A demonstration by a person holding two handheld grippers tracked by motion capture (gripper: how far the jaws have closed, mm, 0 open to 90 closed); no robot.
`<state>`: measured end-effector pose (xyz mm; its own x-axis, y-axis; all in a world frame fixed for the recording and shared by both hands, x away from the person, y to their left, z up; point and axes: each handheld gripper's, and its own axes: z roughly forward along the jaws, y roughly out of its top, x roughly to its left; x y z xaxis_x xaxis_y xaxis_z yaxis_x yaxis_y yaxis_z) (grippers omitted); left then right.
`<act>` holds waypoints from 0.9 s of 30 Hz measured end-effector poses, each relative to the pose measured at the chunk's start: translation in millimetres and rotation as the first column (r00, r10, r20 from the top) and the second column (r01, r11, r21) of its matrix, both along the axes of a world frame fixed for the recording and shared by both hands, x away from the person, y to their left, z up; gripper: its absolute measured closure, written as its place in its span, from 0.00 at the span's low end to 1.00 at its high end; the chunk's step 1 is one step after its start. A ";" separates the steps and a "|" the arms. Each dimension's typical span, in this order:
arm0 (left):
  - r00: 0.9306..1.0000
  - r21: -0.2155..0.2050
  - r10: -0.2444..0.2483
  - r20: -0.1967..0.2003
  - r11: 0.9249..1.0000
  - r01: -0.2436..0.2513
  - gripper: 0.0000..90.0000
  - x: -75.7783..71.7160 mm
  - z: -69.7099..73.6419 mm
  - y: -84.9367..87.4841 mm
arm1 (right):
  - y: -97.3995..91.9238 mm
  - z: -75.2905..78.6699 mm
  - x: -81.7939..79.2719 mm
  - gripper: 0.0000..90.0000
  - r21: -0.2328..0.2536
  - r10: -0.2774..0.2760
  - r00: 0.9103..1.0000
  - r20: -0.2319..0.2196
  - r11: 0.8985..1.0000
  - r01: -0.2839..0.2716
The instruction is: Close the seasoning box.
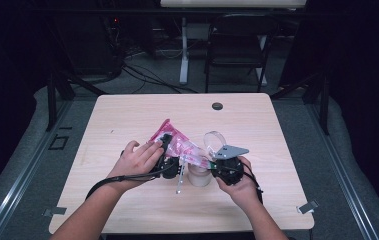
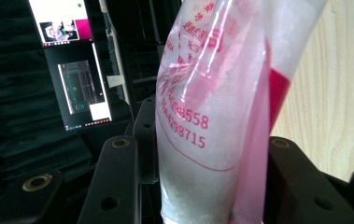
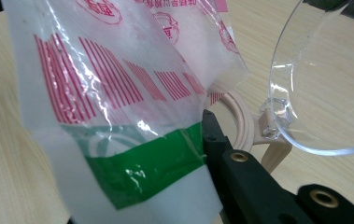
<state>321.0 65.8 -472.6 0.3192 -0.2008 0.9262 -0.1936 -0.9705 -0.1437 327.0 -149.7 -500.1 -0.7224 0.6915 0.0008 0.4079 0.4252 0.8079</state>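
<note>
A pale wooden table (image 1: 127, 210) stands in a dark room. Near its front edge, both grippers share a pink-printed plastic bag (image 1: 179, 146). The right gripper (image 1: 216, 165) is clamped tight on the bag's green-banded end (image 3: 151, 168), beside a cream container (image 1: 199, 176) with a clear lid (image 3: 315, 88). The left gripper (image 1: 169, 156) has its jaws pressed against the bag's white-filled body (image 2: 198, 154). Its view alone shows lit monitors (image 2: 79, 93) beyond.

A plastic bag (image 1: 179, 146) hangs between both claws, above the cup (image 1: 200, 175).
</note>
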 end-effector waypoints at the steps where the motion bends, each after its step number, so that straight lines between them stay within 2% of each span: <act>1: 1.000 -0.004 -0.001 -0.001 1.000 0.001 0.70 0.0 -0.6 0.3 | 0.1 0.1 -0.1 1.00 0.000 -0.001 1.000 0.001 1.000 0.001; 6: 1.000 0.005 0.000 0.004 1.000 0.000 0.69 0.0 -1.7 0.4 | 0.4 0.0 0.0 1.00 -0.005 0.002 1.000 -0.001 1.000 -0.002; 8: 1.000 0.002 0.000 0.003 1.000 0.000 0.69 0.0 -2.6 0.6 | 0.6 0.1 -0.1 1.00 -0.006 0.005 1.000 -0.001 1.000 -0.005; 9: 1.000 -0.013 0.000 -0.002 1.000 0.000 0.69 0.2 -3.9 1.2 | 0.6 0.1 -0.1 1.00 -0.007 0.004 1.000 -0.001 1.000 -0.004; 13: 1.000 -0.009 0.008 -0.011 1.000 -0.008 0.68 -0.1 -7.1 2.6 | 1.3 -0.1 -0.3 1.00 -0.008 0.004 1.000 -0.002 1.000 -0.004; 15: 1.000 -0.030 0.008 -0.017 1.000 -0.008 0.69 0.0 -10.1 3.9 | 2.0 -0.3 -0.3 1.00 -0.010 0.006 1.000 0.000 1.000 -0.006; 18: 1.000 -0.028 0.018 -0.022 0.999 -0.018 0.69 -0.4 -11.8 5.3 | 2.7 -0.3 -0.5 1.00 -0.009 0.008 1.000 0.001 1.000 -0.008; 24: 0.999 -0.081 0.030 -0.038 0.996 -0.033 0.69 -2.2 -18.1 9.1 | 3.7 -0.1 -0.8 1.00 -0.008 0.008 1.000 0.007 1.000 -0.008; 26: 0.997 -0.092 0.054 -0.053 0.994 -0.059 0.70 -3.6 -20.4 10.0 | 4.2 -0.2 -0.8 1.00 -0.005 0.010 1.000 0.008 1.000 -0.010; 27: 0.998 -0.102 0.042 -0.051 0.994 -0.047 0.70 -3.2 -22.2 11.1 | 4.5 -0.3 -0.9 1.00 -0.006 0.010 1.000 0.008 1.000 -0.009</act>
